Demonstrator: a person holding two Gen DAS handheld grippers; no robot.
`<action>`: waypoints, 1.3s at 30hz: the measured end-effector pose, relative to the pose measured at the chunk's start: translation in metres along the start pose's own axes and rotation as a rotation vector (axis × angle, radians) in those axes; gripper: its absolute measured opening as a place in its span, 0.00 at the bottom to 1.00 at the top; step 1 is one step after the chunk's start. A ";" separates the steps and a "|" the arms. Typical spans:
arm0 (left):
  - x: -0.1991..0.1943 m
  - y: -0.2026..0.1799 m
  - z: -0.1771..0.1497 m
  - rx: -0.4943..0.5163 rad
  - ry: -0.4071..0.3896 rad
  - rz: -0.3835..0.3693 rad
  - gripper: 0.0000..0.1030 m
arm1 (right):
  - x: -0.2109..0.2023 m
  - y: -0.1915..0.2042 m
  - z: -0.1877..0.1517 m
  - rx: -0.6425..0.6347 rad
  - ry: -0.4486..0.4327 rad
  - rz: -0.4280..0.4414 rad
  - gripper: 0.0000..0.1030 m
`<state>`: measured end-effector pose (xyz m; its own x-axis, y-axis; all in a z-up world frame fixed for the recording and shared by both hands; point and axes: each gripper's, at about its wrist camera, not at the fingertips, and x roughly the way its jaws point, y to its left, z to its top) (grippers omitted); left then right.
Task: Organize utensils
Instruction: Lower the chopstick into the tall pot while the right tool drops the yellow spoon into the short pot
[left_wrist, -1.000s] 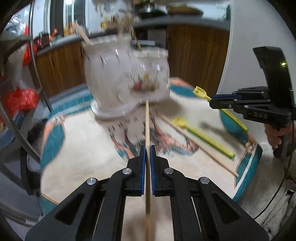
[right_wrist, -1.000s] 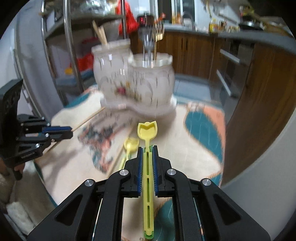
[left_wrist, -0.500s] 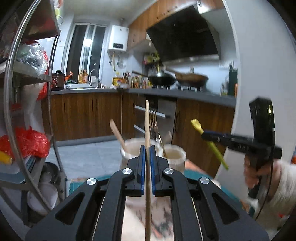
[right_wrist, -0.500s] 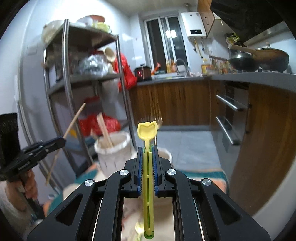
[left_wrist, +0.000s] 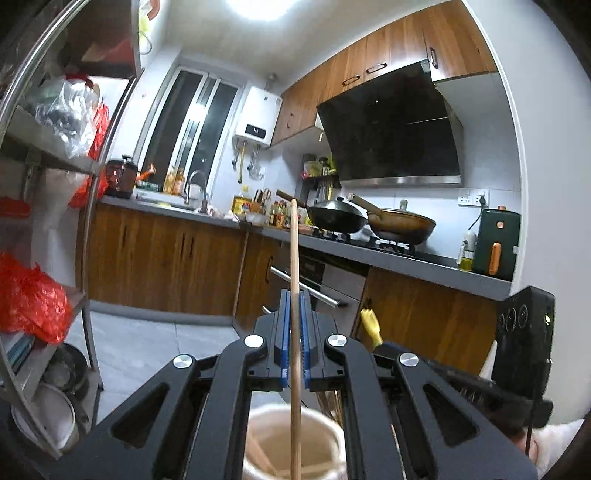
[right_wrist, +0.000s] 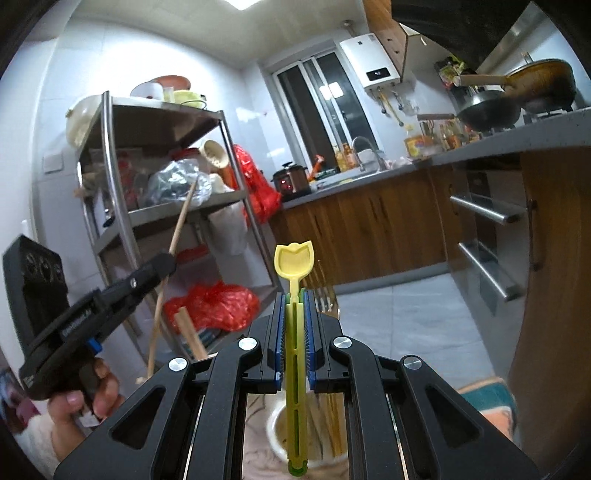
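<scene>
Tongs in both hands are clamped on utensils, raised above two pale holders. Left tongs (left_wrist: 294, 339) grip a wooden chopstick (left_wrist: 293, 258) between their blue pads (left_wrist: 283, 332), the jaws drawn almost together around it; the stick runs straight up past the tips toward the kitchen counter (left_wrist: 369, 254) behind, and its lower end reaches down over the mouth of a cream holder (left_wrist: 328, 432), in which other wooden sticks lie. Whether that end touches anything inside cannot be told. In the right wrist view the same chopstick (right_wrist: 177, 236) leans steeply, held by the left tongs (right_wrist: 162, 264), with a hand (right_wrist: 85, 398) wrapped round the grip at lower left. Right tongs (right_wrist: 294, 325) are closed narrowly on a yellow-green spoon (right_wrist: 294, 266), its tulip-shaped bowl standing upright above the tips and its slotted handle running down between the pads. The handle's end hangs over a second holder (right_wrist: 277, 421), which has thin sticks standing in it; a fork (right_wrist: 327, 295) rises just behind the right pad. A corner of the patterned desk (right_wrist: 487, 398) shows at lower right. From the left wrist view the spoon's bowl (left_wrist: 370, 325) peeks out just right of the left tongs, with the right tongs' black body (left_wrist: 524, 332) beyond it. A metal shelf rack (right_wrist: 122, 221) with red bags (right_wrist: 218, 306) stands behind.
</scene>
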<state>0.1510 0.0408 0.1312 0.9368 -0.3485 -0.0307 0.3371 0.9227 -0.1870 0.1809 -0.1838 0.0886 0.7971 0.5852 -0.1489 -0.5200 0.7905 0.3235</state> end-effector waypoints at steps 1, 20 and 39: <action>0.004 -0.001 -0.001 0.006 -0.005 0.008 0.05 | 0.004 -0.001 -0.002 0.001 -0.006 -0.001 0.10; -0.008 0.009 -0.034 0.018 0.035 0.031 0.05 | 0.017 -0.006 -0.035 -0.074 0.001 -0.129 0.10; -0.033 0.007 -0.060 0.074 0.150 0.092 0.20 | -0.017 -0.004 -0.050 -0.041 0.149 -0.204 0.28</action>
<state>0.1169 0.0484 0.0721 0.9412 -0.2780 -0.1918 0.2622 0.9594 -0.1040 0.1539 -0.1877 0.0435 0.8342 0.4307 -0.3444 -0.3677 0.8998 0.2348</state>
